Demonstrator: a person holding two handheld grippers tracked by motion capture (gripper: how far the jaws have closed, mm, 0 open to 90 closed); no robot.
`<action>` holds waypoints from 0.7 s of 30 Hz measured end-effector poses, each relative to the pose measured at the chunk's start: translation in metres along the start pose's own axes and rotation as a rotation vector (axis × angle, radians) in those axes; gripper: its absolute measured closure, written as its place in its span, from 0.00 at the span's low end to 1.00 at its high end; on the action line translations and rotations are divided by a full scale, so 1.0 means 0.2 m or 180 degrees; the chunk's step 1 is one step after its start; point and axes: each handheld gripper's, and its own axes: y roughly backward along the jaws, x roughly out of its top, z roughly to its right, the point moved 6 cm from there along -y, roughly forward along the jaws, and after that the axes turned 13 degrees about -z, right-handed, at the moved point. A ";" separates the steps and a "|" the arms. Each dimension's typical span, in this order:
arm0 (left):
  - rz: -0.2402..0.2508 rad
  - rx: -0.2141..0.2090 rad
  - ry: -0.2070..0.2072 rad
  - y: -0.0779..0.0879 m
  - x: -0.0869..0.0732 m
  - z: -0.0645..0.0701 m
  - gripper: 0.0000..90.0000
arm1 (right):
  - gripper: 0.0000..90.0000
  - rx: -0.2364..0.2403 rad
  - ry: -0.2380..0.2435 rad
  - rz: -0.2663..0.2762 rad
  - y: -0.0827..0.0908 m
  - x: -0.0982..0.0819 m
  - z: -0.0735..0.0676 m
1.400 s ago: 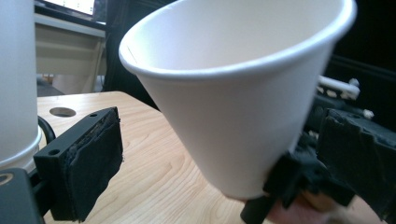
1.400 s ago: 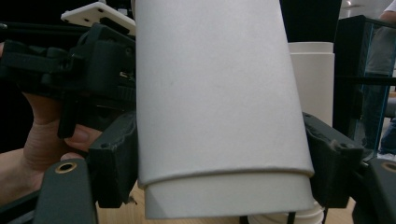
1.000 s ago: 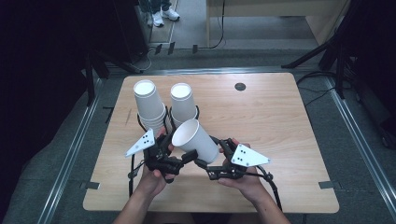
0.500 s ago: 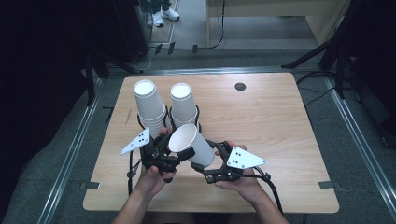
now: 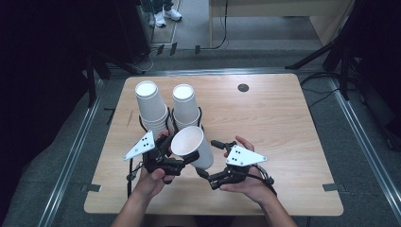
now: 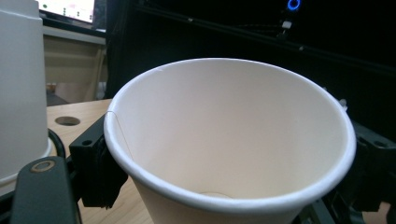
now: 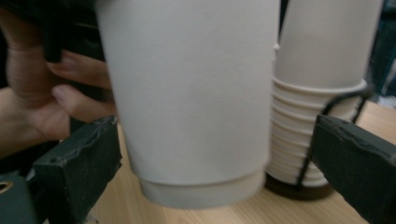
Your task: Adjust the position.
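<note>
**White paper cup hangs on one tool alone**

Paper is a soft thing to hold, and the white cup (image 5: 191, 146) is now carried by the left tool (image 5: 182, 158) only, which is clamped across its rim with a pad visible on either side in the left gripper view. The cup sits above the tabletop (image 5: 283, 123), tilted with its mouth toward the camera in the high view, just in front of the two stacks of cups (image 5: 185, 106) in their black wire holder (image 5: 201, 116).

The right tool (image 5: 208, 158) has just been opening: its jaws stand wide apart, one each side of the cup's base in the right gripper view, with a clear gap to the wall on both sides, so it grips nothing.

What could go wrong from here, as I judge it:

- A rim grip on thin paper can buckle the lip, and the cup may then pivot or slip out.
- The open right tool lies close around the base; drawing it back carelessly could clip the cup and knock it loose.
- The stacks stand just behind. Swinging the cup that way could nudge the holder or tip a stack.
- Squeezing harder to feel safe would likely crease the rim and spoil later stacking.
</note>
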 end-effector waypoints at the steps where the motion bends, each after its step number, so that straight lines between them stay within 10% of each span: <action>1: -0.0032 0.0061 -0.0036 0.00 0.00 0.00 0.14 | 0.03 -0.0047 0.0006 -0.0056 0.01 0.00 0.01; 15: -0.0562 0.0616 -0.0442 -0.08 -0.01 0.06 0.15 | 0.03 -0.0331 0.0145 -0.0413 -0.04 0.03 -0.03; 21: -0.0597 0.0634 -0.0397 -0.09 -0.01 0.06 0.15 | 0.13 -0.0562 0.0090 -0.0352 -0.06 0.04 -0.04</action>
